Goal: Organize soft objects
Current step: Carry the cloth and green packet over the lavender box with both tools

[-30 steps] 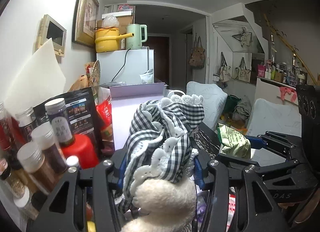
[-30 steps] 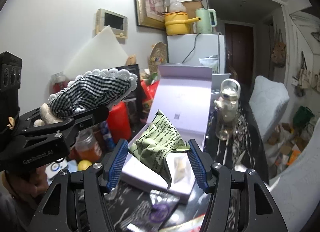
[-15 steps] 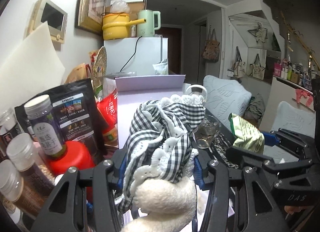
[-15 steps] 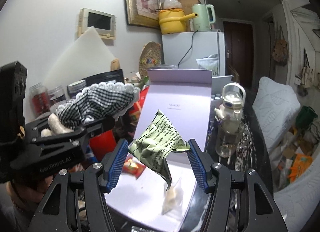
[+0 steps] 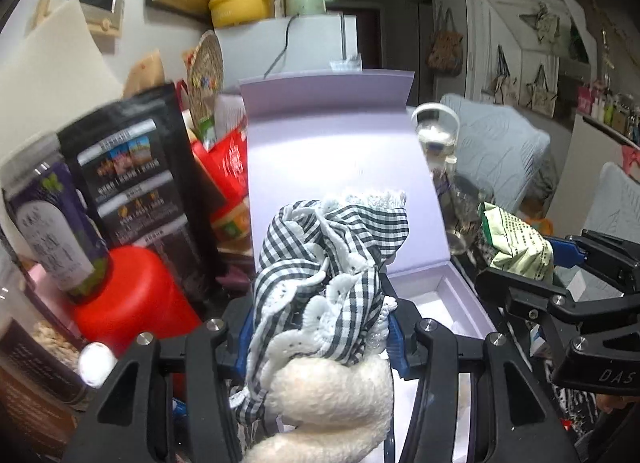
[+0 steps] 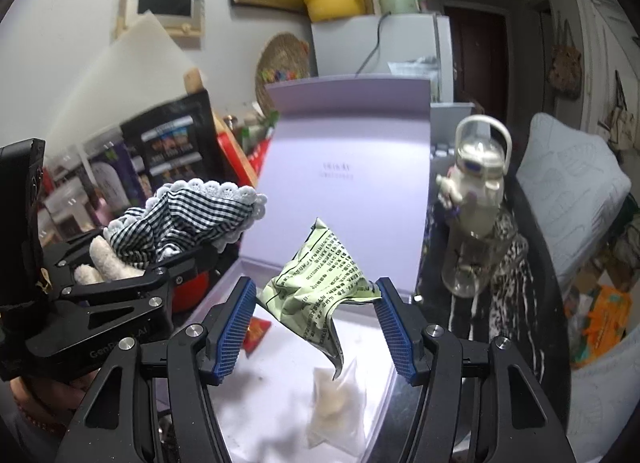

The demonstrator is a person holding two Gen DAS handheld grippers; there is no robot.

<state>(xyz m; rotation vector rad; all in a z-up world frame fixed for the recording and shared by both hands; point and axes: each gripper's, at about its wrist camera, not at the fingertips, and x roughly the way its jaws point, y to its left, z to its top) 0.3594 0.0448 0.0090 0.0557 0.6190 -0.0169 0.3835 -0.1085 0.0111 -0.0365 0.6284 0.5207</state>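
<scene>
Progress: partway, by the look of it; two soft items held above the open box, neither set down yet.
Left gripper (image 5: 320, 327): fingers narrowed onto a gingham plush (image 5: 332, 259), checked cloth with lace trim bunched between the blue pads, fleecy cream body trailing toward the camera.
Right gripper (image 6: 316, 323): pads pressed against the sides of a crumpled green packet (image 6: 320, 279), lower corner hanging free.
Lilac box (image 6: 244, 283): lid propped upright at the back, tray open just below both grippers.
Box contents: one clear sachet (image 6: 338, 403) with something pale inside, lying on the white floor; one small red packet (image 6: 256, 333) near the left wall; much floor still bare.
Left to do: lower plush and green packet into the tray, release, probably close the lid; further soft items outside the box cannot be told from these views.
Surroundings: red canister (image 5: 132, 295), black pouch (image 5: 140, 183) and jars crowding the box's left side; glass kettle (image 6: 476, 199) on its right.
</scene>
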